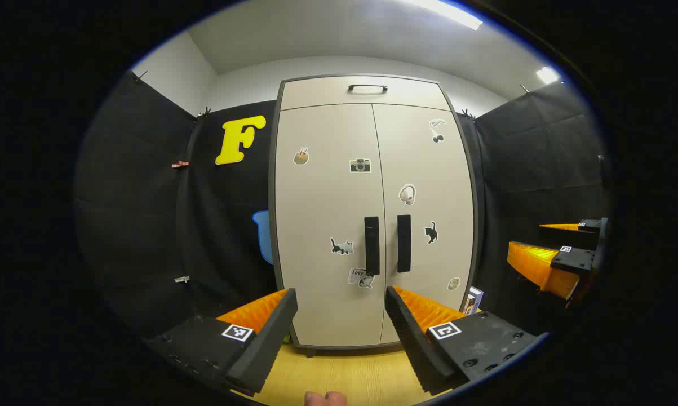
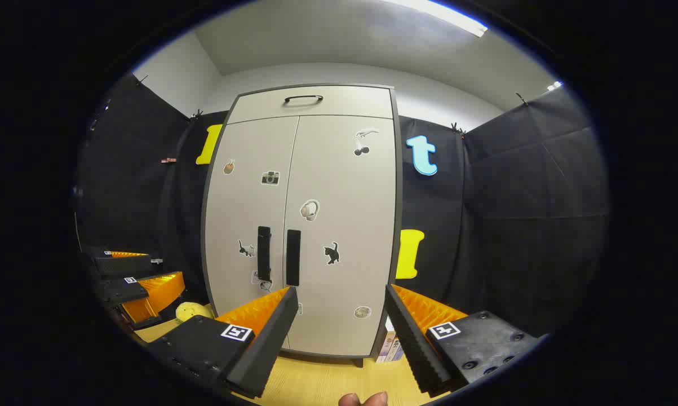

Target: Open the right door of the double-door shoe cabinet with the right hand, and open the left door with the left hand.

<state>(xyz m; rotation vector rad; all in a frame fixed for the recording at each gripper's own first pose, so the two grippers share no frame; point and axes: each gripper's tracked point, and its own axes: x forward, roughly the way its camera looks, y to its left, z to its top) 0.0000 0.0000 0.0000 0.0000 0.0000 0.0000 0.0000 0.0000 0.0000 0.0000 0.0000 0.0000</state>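
Cream-coloured and edged in dark grey, the tall double-door shoe cabinet (image 1: 372, 214) stood straight ahead of me on the pale yellow wood-grain floor (image 1: 344, 378), both doors closed and flush. In the left gripper view I saw the left door (image 1: 324, 225) and the right door (image 1: 426, 220) meeting at a thin centre seam, with two upright black bar handles side by side: the left handle (image 1: 372, 245) and the right handle (image 1: 404, 243). Small stickers dotted the panels, among them a camera sticker (image 1: 360, 165) and a black cat sticker (image 1: 430, 232). Above the doors ran a cream top drawer with a black handle (image 1: 367, 88).

My left gripper (image 1: 341, 332) hung released, its jaws spread wide, well apart from the cabinet and roughly in line with the lower part of the left door. At the far right edge of that view my right gripper (image 1: 558, 251) showed, also parted.

In the right gripper view the cabinet (image 2: 305, 225) sat slightly left of centre, and my right gripper (image 2: 341, 332) was released too, fingers wide, holding nothing, short of the doors. My left gripper (image 2: 133, 276) appeared low at the left. A small yellow plush toy (image 2: 191, 310) lay on the floor beside the cabinet's left foot, and a few upright boxes (image 2: 391, 347) stood at its right corner. A fingertip (image 2: 364, 399) showed at the bottom edge.
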